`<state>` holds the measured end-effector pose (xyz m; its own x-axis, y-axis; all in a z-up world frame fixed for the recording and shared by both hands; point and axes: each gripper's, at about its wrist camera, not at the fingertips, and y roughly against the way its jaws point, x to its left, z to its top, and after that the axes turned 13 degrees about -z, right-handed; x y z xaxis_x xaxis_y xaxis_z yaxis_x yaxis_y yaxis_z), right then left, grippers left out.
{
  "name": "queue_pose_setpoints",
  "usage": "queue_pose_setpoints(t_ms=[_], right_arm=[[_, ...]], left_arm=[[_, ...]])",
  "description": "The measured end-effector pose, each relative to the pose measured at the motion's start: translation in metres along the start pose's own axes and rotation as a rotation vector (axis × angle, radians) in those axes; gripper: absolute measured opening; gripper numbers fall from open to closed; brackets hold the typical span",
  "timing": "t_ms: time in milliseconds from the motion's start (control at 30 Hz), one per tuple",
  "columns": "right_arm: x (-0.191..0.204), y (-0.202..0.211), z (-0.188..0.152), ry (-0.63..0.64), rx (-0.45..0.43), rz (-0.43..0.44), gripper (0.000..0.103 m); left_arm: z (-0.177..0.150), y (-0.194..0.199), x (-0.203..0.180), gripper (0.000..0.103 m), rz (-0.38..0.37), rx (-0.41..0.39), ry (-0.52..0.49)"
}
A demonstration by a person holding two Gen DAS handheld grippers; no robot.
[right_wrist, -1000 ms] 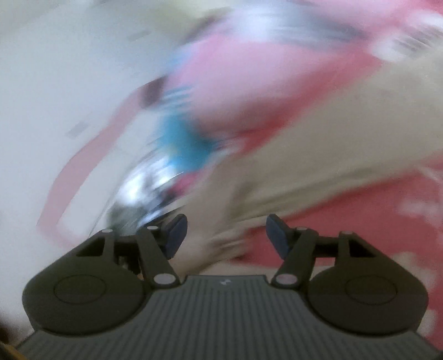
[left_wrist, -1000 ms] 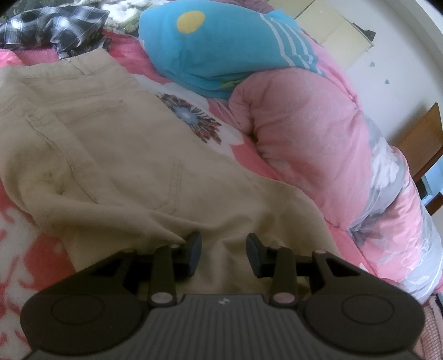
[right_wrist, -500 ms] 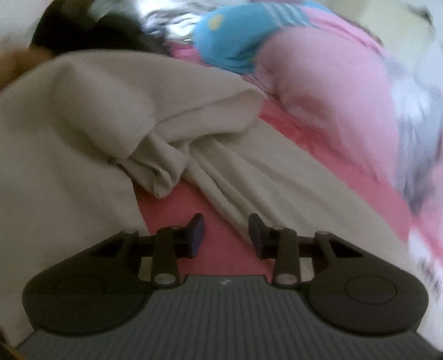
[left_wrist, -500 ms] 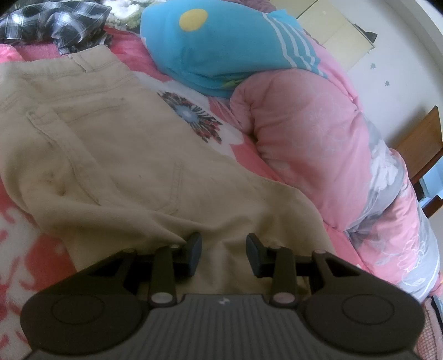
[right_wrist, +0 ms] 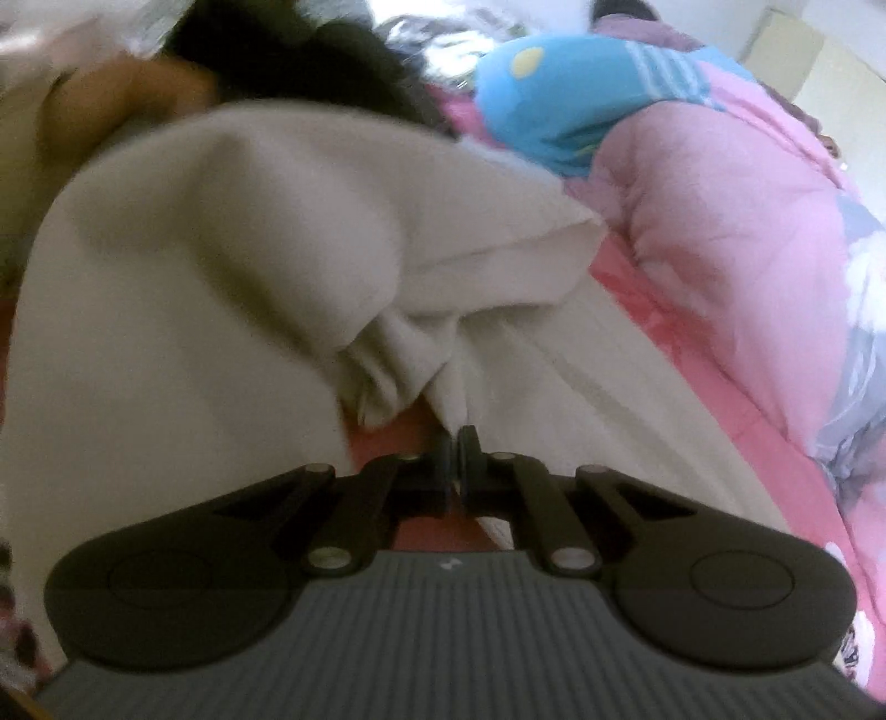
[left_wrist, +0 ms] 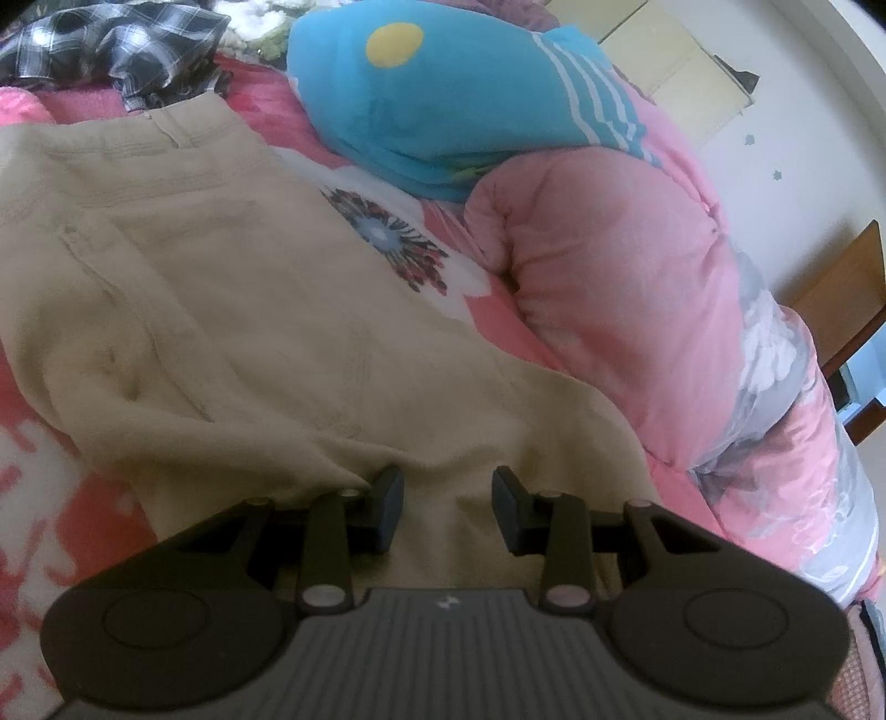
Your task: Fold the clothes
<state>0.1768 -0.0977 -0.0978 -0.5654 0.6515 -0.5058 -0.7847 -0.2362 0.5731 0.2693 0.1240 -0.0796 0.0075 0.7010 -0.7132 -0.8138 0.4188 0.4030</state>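
Beige trousers [left_wrist: 221, 310] lie spread on the pink flowered bedsheet [left_wrist: 50, 487], waistband toward the far left. Low over their near part hangs my left gripper [left_wrist: 447, 498], open; the fabric lies under the fingers and nothing is pinched. In the right wrist view the trousers [right_wrist: 221, 277] bunch into folds, with one leg doubled over. My right gripper [right_wrist: 457, 448] is shut on a fold edge of the trousers, and a sliver of cloth shows between its pads.
A blue pillow [left_wrist: 443, 99] and a rolled pink quilt [left_wrist: 637, 277] line the far and right side of the bed. A plaid shirt [left_wrist: 111, 39] lies at the top left. A wooden chair [left_wrist: 847, 299] stands beyond the quilt. A person's dark hair [right_wrist: 288, 61] shows behind the trousers.
My right gripper rolled round, swung onto the trousers and went from open to shut on a fold edge. The left gripper kept still and open.
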Motion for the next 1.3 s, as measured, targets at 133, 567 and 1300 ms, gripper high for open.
queue_pose_setpoints(t_ms=[133,567,1300], right_arm=[[0.002,0.005,-0.001,0.002,0.009,0.027,0.001],[-0.005,0.016,-0.012,-0.059,-0.001,0.042,0.004],[-0.054,0.001,-0.041,-0.172,0.179,-0.017,0.004]], left_arm=[[0.001,0.003,0.002,0.037,-0.003,0.001,0.004],[0.003,0.004,0.002,0.037,0.002,-0.001,0.006],[0.004,0.005,0.006,0.037,-0.009,0.000,0.026]])
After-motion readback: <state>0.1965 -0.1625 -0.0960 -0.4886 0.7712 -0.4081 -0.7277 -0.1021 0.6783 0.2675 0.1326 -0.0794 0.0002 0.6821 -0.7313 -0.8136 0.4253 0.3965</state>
